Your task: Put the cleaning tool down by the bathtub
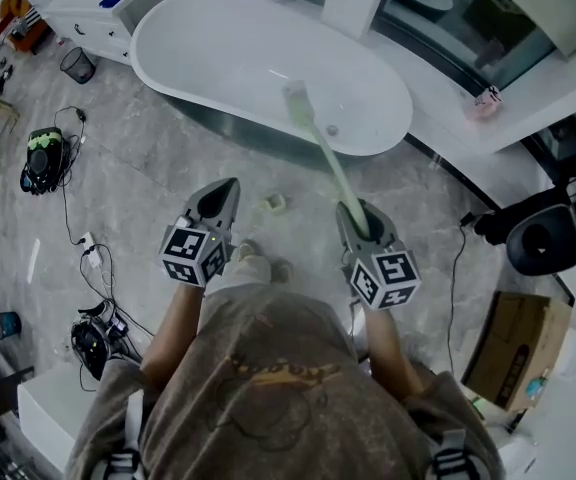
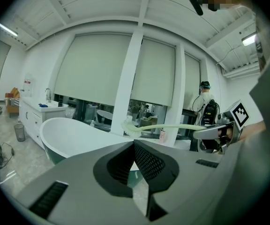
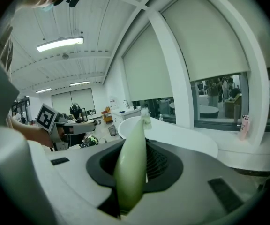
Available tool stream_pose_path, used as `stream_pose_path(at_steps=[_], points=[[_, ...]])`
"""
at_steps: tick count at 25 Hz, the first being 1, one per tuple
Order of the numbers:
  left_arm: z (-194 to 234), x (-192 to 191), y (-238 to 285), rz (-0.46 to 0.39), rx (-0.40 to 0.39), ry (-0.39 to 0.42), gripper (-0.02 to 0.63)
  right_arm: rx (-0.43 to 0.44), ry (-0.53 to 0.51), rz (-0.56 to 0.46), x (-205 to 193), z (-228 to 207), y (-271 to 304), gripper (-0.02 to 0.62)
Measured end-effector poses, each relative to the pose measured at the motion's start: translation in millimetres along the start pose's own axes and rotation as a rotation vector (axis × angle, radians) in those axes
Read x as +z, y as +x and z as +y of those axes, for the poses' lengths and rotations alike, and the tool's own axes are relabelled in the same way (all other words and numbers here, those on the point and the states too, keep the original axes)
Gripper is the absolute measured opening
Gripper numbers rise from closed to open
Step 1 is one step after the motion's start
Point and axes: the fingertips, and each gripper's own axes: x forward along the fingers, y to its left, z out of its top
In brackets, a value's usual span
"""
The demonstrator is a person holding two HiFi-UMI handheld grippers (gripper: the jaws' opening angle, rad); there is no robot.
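One bathtub point(image 1: 268, 63), one brush point(image 1: 322, 153) — my right gripper point(image 1: 356, 216) clamps fingers on its handle, pointing at the bathtub; left gripper point(image 1: 228, 188) likewise — fingers together.

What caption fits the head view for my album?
The right gripper holds a long green brush, pointing it toward the white bathtub.

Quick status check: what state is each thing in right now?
right gripper: shut on the cleaning brush handle.
cleaning brush: aloft, head over the bathtub.
left gripper: shut, empty.
bathtub: empty.
window blinds: mostly lowered.
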Motion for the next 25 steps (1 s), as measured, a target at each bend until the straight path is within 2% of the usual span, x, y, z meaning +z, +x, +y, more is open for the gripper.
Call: stream_pose_path(at_steps=[10,18,25], points=[[34,10,28,0.022,-0.009,0.005,0.002,0.011,-0.004,-0.014,17,-3,45,0.091],[56,12,46,0.01,-0.008,0.001,0.002,0.019,0.01,0.017,11,-4,73,0.091],[65,-2,63,0.057,-0.029,-0.023,0.002,0.018,0.026,0.046,4,-9,95,0.091]])
